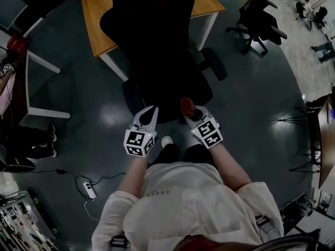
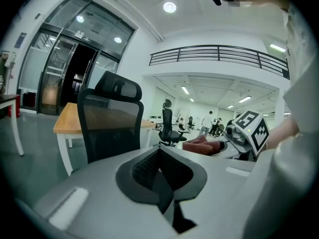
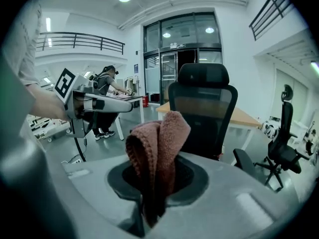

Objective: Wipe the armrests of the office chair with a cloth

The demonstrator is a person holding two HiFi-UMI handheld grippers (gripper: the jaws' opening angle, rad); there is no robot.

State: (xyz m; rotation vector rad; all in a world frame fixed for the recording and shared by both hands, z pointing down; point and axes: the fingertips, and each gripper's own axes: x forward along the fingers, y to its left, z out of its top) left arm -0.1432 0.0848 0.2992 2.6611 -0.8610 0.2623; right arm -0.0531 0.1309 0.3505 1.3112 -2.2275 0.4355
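Right gripper (image 1: 194, 114) clamped on one folded red-brown cloth (image 3: 157, 148), lower centre of head view. Left gripper (image 1: 148, 120) beside it, jaws closed on nothing. Just above both, one black office chair (image 1: 157, 41) with two armrests (image 1: 132, 95). Second chair (image 1: 259, 17) at upper right.

Left tongs (image 2: 160, 158) closed — right tongs (image 3: 157, 176) clamped

shirt (image 1: 183, 203): white, short-sleeved | trousers (image 1: 180, 153): dark | left tool (image 1: 151, 110), right tool (image 1: 192, 113): grey, black-white marker cubes (image 1: 139, 143)
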